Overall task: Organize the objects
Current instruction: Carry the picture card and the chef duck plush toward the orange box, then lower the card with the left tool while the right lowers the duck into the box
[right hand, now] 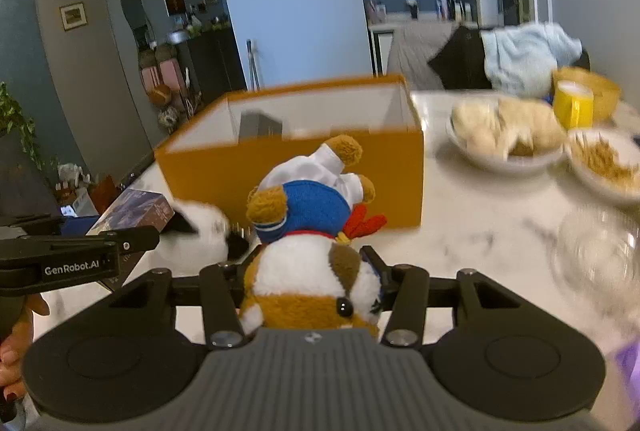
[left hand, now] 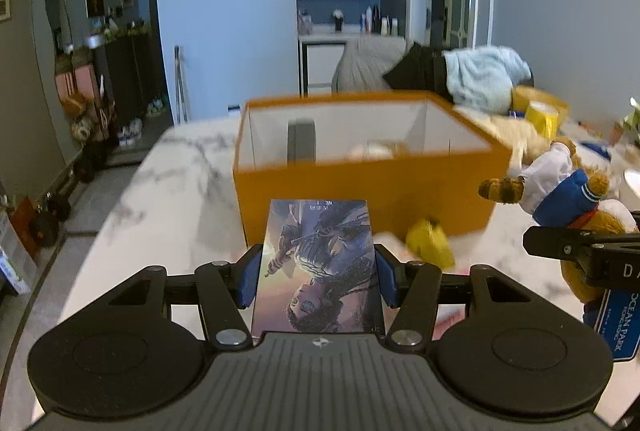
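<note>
**Two loads in the air before an open orange box**

Your left tongs (left hand: 318, 277) stand about half open, their blue pads pressed on the long edges of an illustrated card box (left hand: 316, 267), which points out ahead of the tool toward the orange box (left hand: 360, 187) on the marble bench (left hand: 172, 199). The card box is stiff, light and smooth-faced; it is likely to slip if you slacken, so keep hold on the narrow edges near its middle, as you do now, and do not squeeze the printed faces inward.

Your right tongs (right hand: 310, 283) are closed rather narrower on a plush dog (right hand: 316, 231) in a blue and white sailor outfit, gripped around its head so that the body hangs out in front. It is soft and light and will not break, but the stuffing gives, so the hold may creep; a bite deeper on the head or across the trunk would be firmer.

The orange box sits open on top, white inside, with a dark grey upright item (left hand: 301, 143) against its far wall and something pale beside that, too blurred to name. Bowls of food (right hand: 508, 139) stand on the bench well to the right.
</note>
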A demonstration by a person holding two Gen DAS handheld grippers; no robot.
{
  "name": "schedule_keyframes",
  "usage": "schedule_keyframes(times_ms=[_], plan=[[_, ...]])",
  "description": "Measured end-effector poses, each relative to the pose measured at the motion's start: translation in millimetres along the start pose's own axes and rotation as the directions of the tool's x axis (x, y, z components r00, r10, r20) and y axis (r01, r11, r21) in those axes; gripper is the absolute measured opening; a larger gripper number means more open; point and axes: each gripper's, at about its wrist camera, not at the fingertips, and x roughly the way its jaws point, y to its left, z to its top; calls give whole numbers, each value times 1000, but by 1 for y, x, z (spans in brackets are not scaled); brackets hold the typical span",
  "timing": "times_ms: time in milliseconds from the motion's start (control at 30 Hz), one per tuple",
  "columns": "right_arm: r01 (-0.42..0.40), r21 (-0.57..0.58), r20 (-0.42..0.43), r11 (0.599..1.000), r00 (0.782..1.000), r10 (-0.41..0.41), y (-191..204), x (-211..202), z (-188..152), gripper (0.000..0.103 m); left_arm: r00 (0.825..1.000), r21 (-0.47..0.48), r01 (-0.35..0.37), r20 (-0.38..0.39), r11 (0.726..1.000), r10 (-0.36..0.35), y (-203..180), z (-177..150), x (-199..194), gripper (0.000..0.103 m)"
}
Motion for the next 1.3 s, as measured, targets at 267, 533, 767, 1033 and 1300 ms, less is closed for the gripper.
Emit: schedule_keyframes(times_ms=[267, 533, 767, 1033, 1300], plan=[[-18, -43, 71, 999, 997, 21, 8, 8, 50, 52, 999, 5, 0, 46, 1000, -1, 4, 43, 16, 66], [-35, -47, 90, 998, 995, 39, 6, 39, 97, 52, 998, -5, -18, 62, 1000, 18, 8, 89, 53, 66], [-10, -10, 75, 1000, 997, 11, -9, 99, 145, 52, 999, -24, -41, 23, 999, 41, 13, 121, 109, 66], [28, 27, -5, 999, 1000, -28, -22, 173, 173, 52, 996, -40, -24, -91, 999, 21, 17, 129, 172, 66], [51, 42, -155, 998, 987, -44, -34, 229, 164, 52, 986, 0, 2, -167, 1000, -2, 11, 113, 192, 66]])
